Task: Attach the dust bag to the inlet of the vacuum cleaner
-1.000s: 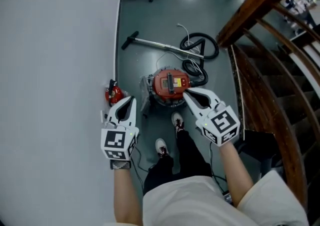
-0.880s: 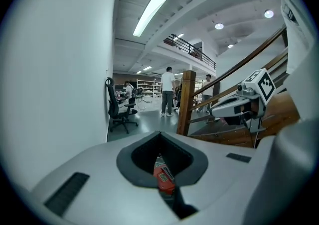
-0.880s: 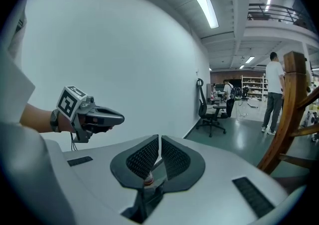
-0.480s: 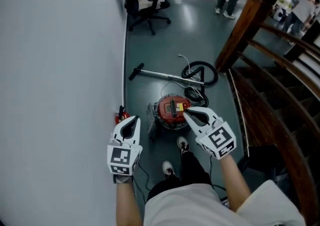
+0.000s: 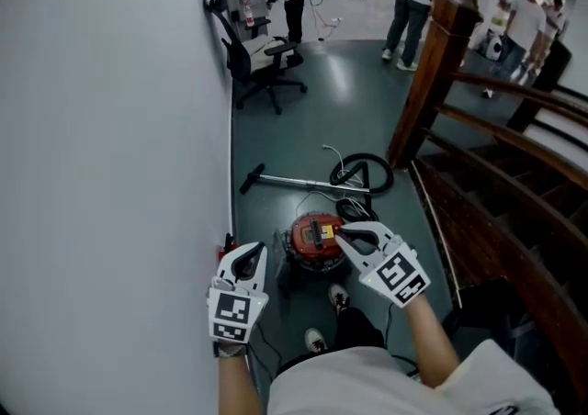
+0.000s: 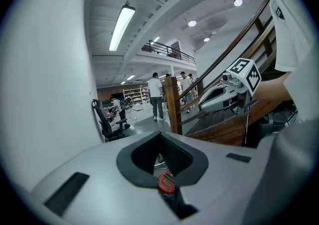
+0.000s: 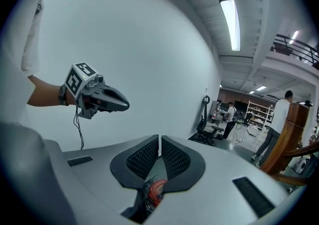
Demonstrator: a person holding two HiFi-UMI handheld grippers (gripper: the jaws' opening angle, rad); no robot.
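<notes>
The red vacuum cleaner [image 5: 317, 241] stands on the dark floor far below, just ahead of the person's shoes. It shows small and red through the jaws in the left gripper view [image 6: 166, 183] and the right gripper view [image 7: 155, 189]. My left gripper [image 5: 256, 252] hangs in the air to the vacuum's left, shut on nothing. My right gripper [image 5: 339, 232] hangs over the vacuum's right side, its ribbed pads together and nothing between them. A pale thing [image 5: 279, 262] lies against the vacuum's left side; I cannot tell whether it is the dust bag.
A metal wand [image 5: 294, 182] and a coiled black hose [image 5: 363, 174] lie behind the vacuum. A white wall [image 5: 110, 128] runs along the left, with a small red object [image 5: 226, 243] at its foot. A wooden staircase [image 5: 487, 211] rises on the right. An office chair [image 5: 259, 60] and several people stand farther back.
Both grippers have risen away from the vacuum, which now looks smaller and lower in the head view. The view has tilted up and takes in the chair and people behind.
</notes>
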